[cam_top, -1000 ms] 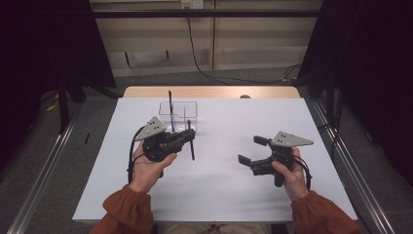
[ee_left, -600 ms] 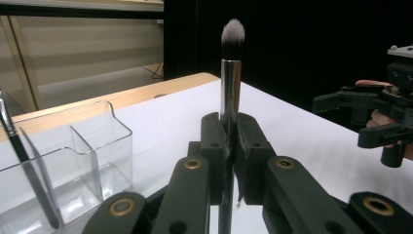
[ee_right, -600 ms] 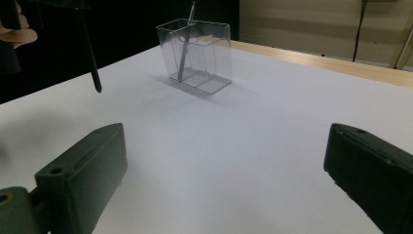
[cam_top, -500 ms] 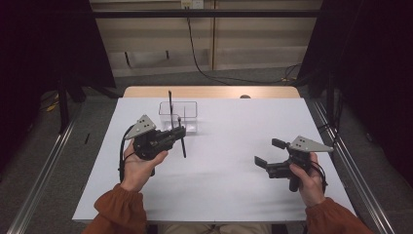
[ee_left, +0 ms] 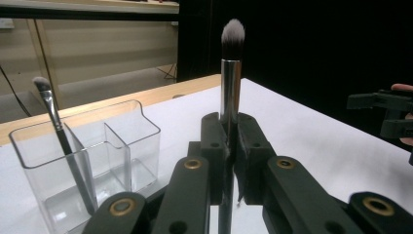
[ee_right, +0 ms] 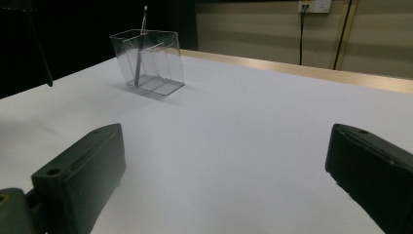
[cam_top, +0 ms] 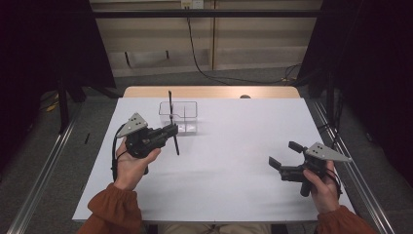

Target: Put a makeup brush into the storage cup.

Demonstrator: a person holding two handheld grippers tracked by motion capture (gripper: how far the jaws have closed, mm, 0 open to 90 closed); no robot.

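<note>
My left gripper [cam_top: 172, 130] is held above the left part of the white table [cam_top: 234, 141], shut on a makeup brush [cam_top: 176, 146]. In the left gripper view the brush [ee_left: 231, 73] stands upright between the jaws, with a silver ferrule and a pale bristle tip on top. Just beyond it stands a clear divided organizer [cam_top: 179, 118] with a thin brush [cam_top: 170, 100] leaning in it; the organizer [ee_left: 97, 161] and thin brush [ee_left: 54, 122] sit left of the jaws. My right gripper [cam_top: 283, 154] hangs open at the near right, nothing between its jaws [ee_right: 226, 146].
The organizer [ee_right: 149, 61] shows far off to the left in the right gripper view. A wooden strip [cam_top: 209, 91] runs along the table's far edge. Metal rails [cam_top: 44, 165] flank the table on both sides. Cables [cam_top: 204, 58] trail on the floor beyond.
My left hand has drifted left with the brush still gripped. My right hand has moved to the right and a little nearer the front edge, jaws still apart.
</note>
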